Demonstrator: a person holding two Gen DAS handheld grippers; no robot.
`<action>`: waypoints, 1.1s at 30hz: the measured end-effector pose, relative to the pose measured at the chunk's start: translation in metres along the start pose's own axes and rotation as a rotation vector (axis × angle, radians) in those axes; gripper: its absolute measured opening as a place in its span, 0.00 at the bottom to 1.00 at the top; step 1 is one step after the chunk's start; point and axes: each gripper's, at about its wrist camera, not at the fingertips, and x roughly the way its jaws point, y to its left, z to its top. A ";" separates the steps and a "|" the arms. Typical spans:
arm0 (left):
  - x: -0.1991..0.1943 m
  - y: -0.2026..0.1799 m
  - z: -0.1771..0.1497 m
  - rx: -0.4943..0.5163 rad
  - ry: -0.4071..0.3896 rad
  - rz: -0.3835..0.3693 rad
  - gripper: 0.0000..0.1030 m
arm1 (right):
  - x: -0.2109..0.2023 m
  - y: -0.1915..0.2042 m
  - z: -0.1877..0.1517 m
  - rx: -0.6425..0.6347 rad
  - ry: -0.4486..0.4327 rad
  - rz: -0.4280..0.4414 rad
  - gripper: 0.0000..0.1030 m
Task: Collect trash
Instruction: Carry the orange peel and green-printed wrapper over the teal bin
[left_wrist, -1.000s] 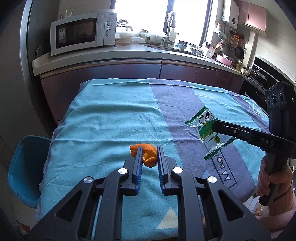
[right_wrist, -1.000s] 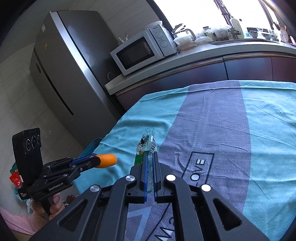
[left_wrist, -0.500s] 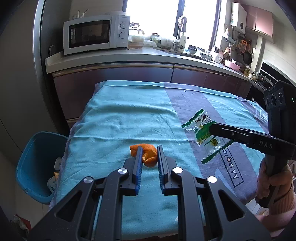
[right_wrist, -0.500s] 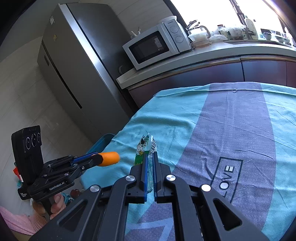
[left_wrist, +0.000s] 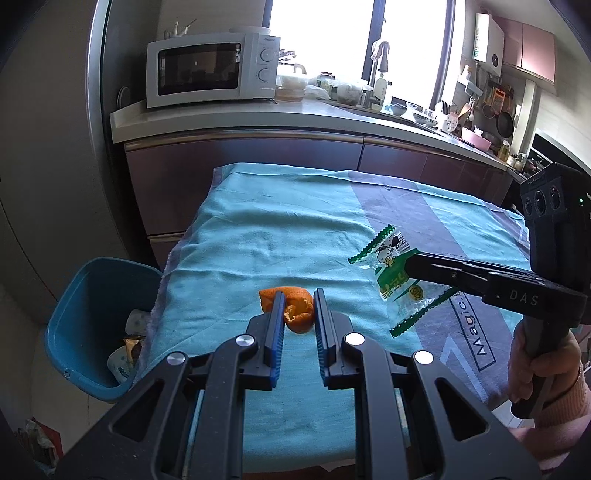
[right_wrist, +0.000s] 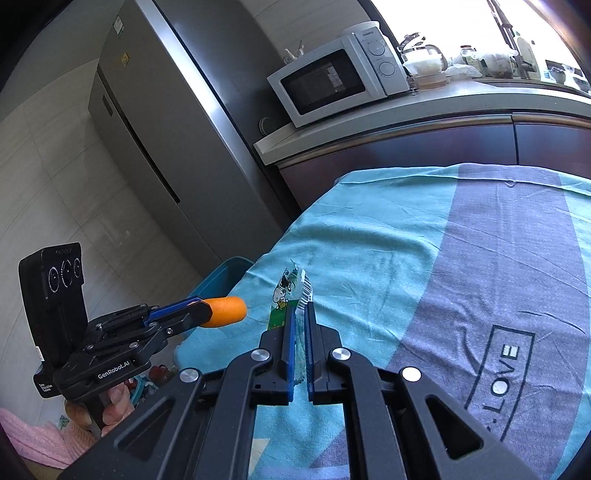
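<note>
Trash was in two pieces, both lifted off the table (left_wrist: 236, 236) and neither yet binned. Far left, on the floor beside the table edge, stood a blue bin (left_wrist: 85, 306) with some wrappers already inside; probably the drop target. Next, the left hand-held gripper (left_wrist: 298, 308) was narrowed onto an orange peel (left_wrist: 295, 314), pads pinching the curled rind at the jaw tips. In the right wrist view the peel (right_wrist: 225, 312) stuck out past the left hand-held gripper (right_wrist: 207, 314), over the table's left edge near the bin (right_wrist: 221, 275). The shallow tip grip likely suits an easy release. Further right, the right hand-held gripper (right_wrist: 300, 321) was fully closed on a clear-and-green snack wrapper (right_wrist: 290, 295), clamped flat between the pads and standing up from them. From the left wrist view the wrapper (left_wrist: 391, 266) hung from the right hand-held gripper (left_wrist: 408, 264), above the teal-and-grey cloth. A person's hand (left_wrist: 532, 365) in a pink sleeve gripped that tool's handle at far right. Both pieces were angled toward the bin side, so carrying to the bin was judged the step in hand. Risk: thin wrapper slipping out.
</note>
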 end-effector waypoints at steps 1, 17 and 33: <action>-0.001 0.001 0.000 -0.003 -0.002 0.002 0.15 | 0.001 0.001 0.001 -0.003 0.002 -0.001 0.04; -0.016 0.028 0.002 -0.038 -0.028 0.052 0.15 | 0.029 0.024 0.011 -0.034 0.036 0.054 0.04; -0.027 0.053 0.001 -0.077 -0.043 0.093 0.15 | 0.053 0.045 0.018 -0.056 0.068 0.103 0.04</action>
